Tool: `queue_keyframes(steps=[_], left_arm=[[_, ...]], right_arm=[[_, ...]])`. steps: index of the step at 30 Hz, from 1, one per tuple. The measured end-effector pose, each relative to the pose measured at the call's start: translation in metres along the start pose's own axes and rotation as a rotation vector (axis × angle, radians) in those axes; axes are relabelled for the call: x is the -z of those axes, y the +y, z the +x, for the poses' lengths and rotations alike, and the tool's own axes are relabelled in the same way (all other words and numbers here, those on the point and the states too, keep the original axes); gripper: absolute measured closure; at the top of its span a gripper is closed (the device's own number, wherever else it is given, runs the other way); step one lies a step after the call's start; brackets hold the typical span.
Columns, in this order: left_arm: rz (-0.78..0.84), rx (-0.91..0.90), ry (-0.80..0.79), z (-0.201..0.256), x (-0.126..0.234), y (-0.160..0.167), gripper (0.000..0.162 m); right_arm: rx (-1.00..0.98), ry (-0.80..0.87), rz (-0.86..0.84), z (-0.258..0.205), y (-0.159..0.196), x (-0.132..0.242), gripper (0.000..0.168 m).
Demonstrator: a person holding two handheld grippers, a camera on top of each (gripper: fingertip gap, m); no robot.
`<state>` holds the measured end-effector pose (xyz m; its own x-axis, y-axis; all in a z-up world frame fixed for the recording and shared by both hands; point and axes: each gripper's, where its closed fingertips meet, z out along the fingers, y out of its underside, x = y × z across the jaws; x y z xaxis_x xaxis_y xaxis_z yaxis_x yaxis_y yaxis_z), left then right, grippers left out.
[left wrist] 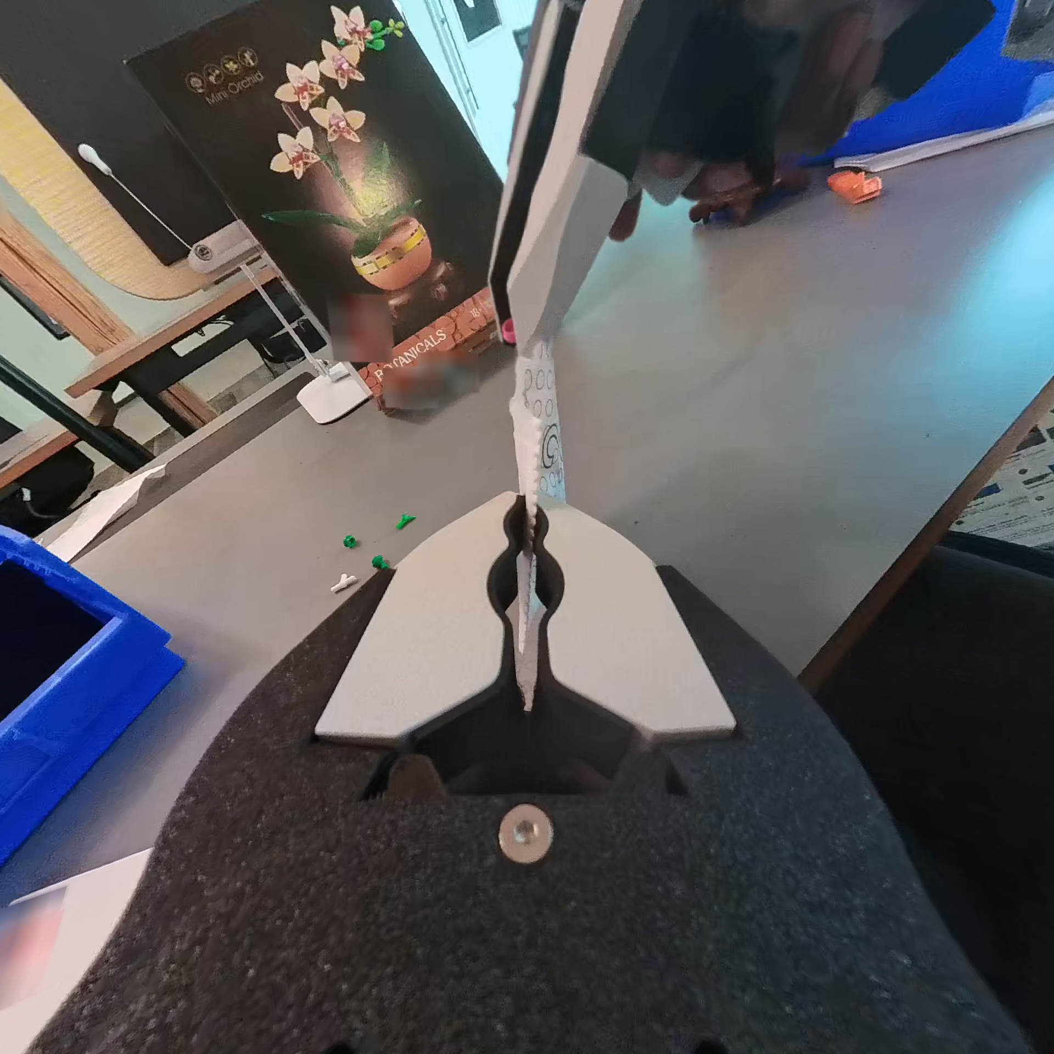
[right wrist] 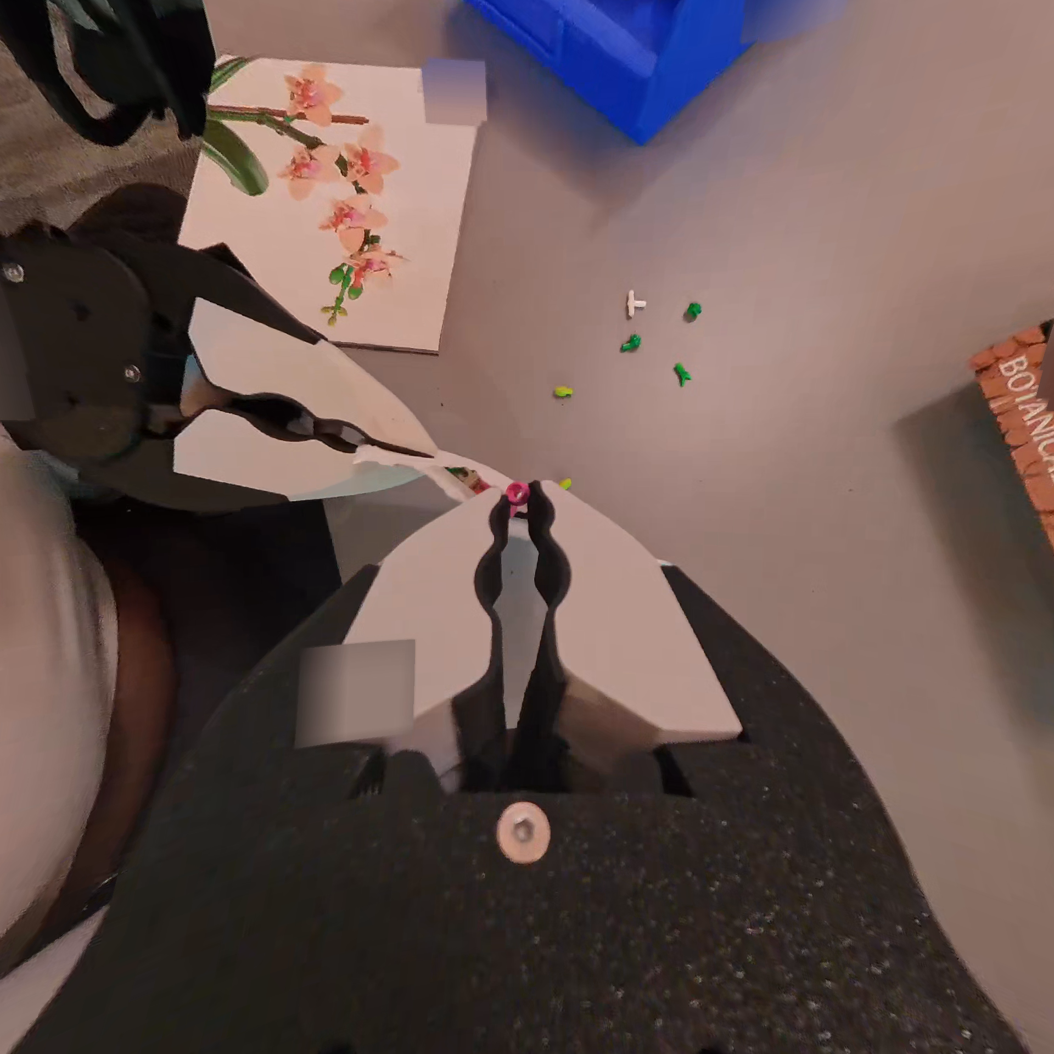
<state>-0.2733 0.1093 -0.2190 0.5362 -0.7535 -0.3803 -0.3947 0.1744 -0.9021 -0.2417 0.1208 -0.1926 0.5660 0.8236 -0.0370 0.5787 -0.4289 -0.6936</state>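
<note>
The left tool point(left wrist: 527, 516) pinches a torn white paper bag point(left wrist: 539, 422); the right tool point(right wrist: 522, 491) nips a pink stud point(right wrist: 517, 491) at that bag's mouth. Green pieces point(right wrist: 661, 348) lie on the desk point(right wrist: 798, 513) beyond the bag

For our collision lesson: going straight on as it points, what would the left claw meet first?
Probably the right claw, shut on a pink piece, just beyond the paper bag that the left claw grips; depth is unclear.

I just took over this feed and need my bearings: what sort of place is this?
Probably an office or lab workroom used for a brick-building kit. A grey table carries an orchid-picture kit box, a blue bin and scattered small green pieces, with another wood-topped desk behind it.
</note>
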Motion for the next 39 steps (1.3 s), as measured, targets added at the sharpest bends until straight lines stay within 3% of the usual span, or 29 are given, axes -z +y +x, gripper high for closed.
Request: queue_keyframes(steps=[13,25,32,39], left_arm=[[0.002,0.004,0.01,0.0,-0.001,0.0,0.162],[-0.004,-0.117,0.008,0.01,-0.001,-0.002,0.162],[0.001,-0.111,0.036,0.017,-0.003,-0.002,0.162],[0.006,-0.079,0.041,0.016,-0.002,-0.003,0.162]], right_arm=[[-0.125,0.01,0.036,0.0,0.006,0.004,0.162],[-0.459,-0.262,0.031,-0.006,0.023,0.006,0.162],[-0.425,-0.027,-0.029,0.011,0.041,0.0,0.162],[-0.294,0.08,-0.08,0.005,0.042,-0.011,0.16]])
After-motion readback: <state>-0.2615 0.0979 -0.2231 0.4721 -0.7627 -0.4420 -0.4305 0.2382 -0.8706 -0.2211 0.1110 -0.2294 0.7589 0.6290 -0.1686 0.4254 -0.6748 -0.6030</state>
